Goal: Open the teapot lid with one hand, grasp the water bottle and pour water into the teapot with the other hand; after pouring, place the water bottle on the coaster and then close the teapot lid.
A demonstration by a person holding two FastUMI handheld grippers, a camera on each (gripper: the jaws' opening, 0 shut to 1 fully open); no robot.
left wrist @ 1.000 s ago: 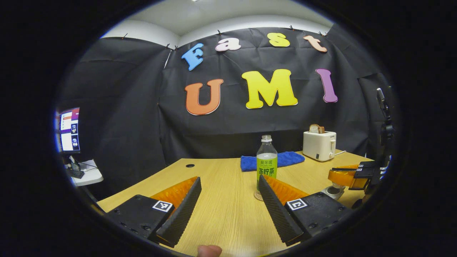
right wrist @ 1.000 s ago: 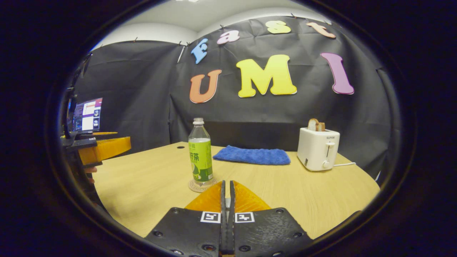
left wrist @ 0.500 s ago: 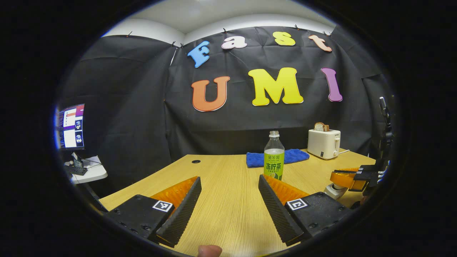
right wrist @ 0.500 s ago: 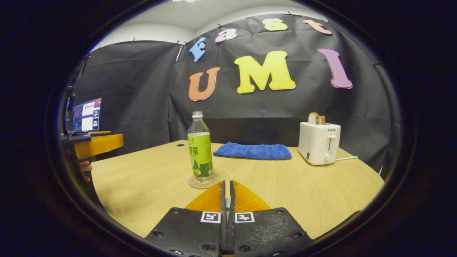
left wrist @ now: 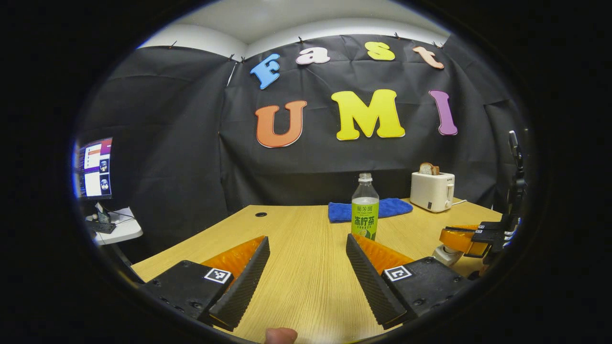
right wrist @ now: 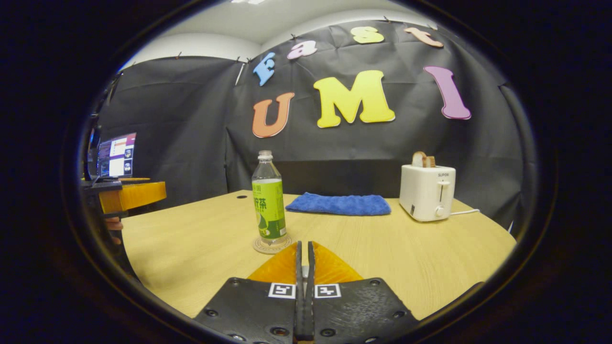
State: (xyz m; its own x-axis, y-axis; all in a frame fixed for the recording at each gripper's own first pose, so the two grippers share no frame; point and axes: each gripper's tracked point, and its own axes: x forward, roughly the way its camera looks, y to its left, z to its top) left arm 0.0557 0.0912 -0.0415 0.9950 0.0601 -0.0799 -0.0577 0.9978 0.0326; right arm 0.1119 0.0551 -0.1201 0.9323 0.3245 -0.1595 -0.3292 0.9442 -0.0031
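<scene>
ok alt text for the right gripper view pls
The right gripper, fingers closed together, points at a water bottle standing on a coaster on a wooden table. Behind lie a blue cloth and a white toaster.

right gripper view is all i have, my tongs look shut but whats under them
Observer: In the left gripper view, the right gripper hangs just above a white vessel, likely the teapot.
Operator: and the left tongs, holding anything
Observer: No. The left gripper is wide open, with bare table between its fingers.
Operator: bottle lined up with them
Observer: Not quite. The water bottle stands upright beyond the finger on the right of that view, off centre.
</scene>
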